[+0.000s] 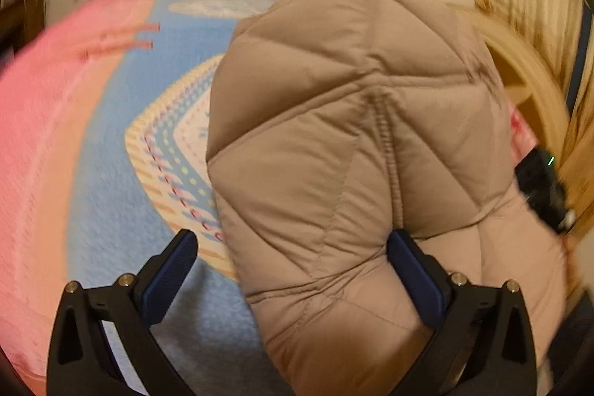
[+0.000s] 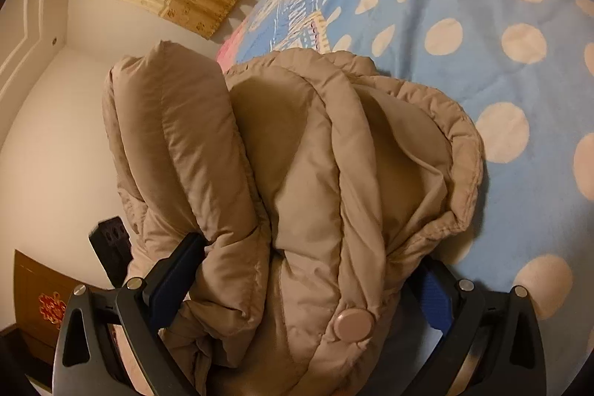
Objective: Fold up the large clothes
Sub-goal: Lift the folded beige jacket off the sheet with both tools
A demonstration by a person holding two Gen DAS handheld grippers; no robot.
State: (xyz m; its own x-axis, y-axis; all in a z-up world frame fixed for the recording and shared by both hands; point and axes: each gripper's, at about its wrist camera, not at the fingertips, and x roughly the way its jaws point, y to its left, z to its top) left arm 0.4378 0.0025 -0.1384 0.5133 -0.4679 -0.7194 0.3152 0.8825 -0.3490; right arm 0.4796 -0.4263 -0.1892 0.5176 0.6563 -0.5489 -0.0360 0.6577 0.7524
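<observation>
Left gripper [image 1: 291, 264] spread wide, right pad touching the beige puffer jacket [image 1: 356, 121], nothing pinched. Right gripper [image 2: 312, 270] also spread, bunched jacket [image 2: 297, 180] filling the gap between pads; pink snap [image 2: 352, 323] low in front. Jacket heaped on the bed [image 2: 464, 62], over a blue dotted blanket [image 2: 519, 6]. Left view blurred.

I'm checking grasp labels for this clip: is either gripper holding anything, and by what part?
Both jaws stand wide apart with the beige puffer jacket bunched between them. Whether either gripper truly pinches it, and by which part, cannot be told.
</observation>
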